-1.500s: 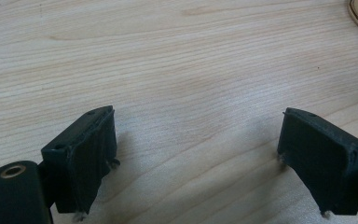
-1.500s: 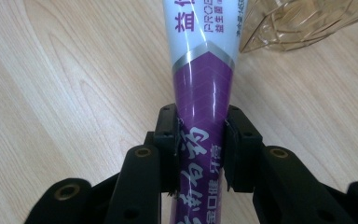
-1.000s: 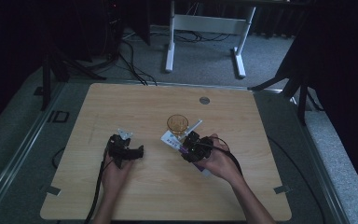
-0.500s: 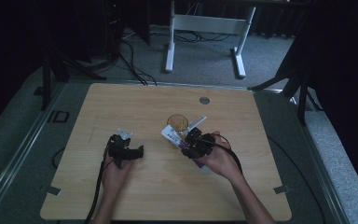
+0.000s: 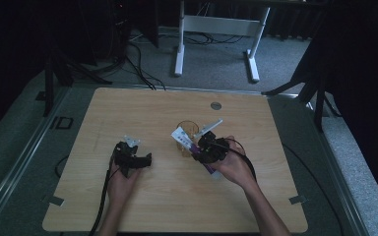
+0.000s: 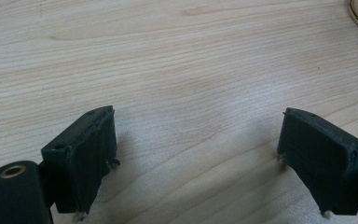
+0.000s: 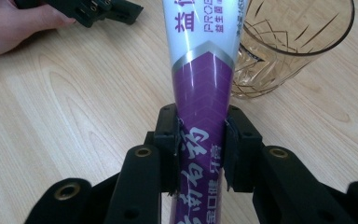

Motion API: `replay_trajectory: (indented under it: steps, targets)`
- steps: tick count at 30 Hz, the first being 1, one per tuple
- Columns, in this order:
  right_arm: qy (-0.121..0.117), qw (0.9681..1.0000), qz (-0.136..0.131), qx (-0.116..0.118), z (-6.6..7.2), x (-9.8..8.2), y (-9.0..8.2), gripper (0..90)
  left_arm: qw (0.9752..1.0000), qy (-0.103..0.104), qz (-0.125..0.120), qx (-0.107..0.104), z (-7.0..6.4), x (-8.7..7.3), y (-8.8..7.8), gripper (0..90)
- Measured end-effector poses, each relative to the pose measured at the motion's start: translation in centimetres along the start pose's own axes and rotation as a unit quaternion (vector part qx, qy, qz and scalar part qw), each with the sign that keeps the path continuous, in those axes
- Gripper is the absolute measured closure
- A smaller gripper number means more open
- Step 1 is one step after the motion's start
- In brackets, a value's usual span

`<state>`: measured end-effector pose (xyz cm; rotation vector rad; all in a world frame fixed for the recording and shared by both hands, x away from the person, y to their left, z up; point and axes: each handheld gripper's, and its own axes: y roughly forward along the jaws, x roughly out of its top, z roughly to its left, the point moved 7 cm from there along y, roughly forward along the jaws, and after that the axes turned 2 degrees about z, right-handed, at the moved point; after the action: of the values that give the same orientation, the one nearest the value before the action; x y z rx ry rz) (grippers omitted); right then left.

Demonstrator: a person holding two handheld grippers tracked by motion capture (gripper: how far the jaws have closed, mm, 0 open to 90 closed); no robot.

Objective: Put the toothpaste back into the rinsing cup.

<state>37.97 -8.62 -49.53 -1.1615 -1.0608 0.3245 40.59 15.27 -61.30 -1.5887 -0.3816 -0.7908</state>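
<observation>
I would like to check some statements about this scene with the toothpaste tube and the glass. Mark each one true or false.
1. The right gripper is closed on the toothpaste tube. True.
2. The left gripper holds the glass. False: its jaws stand open over the bare wooden table, with nothing between them.
3. The glass is amber-tinted with a cut pattern. True.
4. The tube is green and yellow. False: it is purple and white.
5. The glass lies on its side. False: it stands upright beside the tube.
</observation>
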Motion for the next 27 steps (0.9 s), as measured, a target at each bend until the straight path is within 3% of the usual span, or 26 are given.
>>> replay_trajectory:
  steps: [13,27]
  targets:
    - [0.009,0.9997,-0.022,-0.004,-0.5,0.7,-0.6,70.2,1.0000,0.001,0.000,0.000,0.0,0.0,0.0,11.9]
    - [0.038,0.9972,-0.065,-0.008,-1.3,1.5,-1.4,70.3,1.0000,0.000,0.000,0.000,0.0,0.0,0.0,11.9]
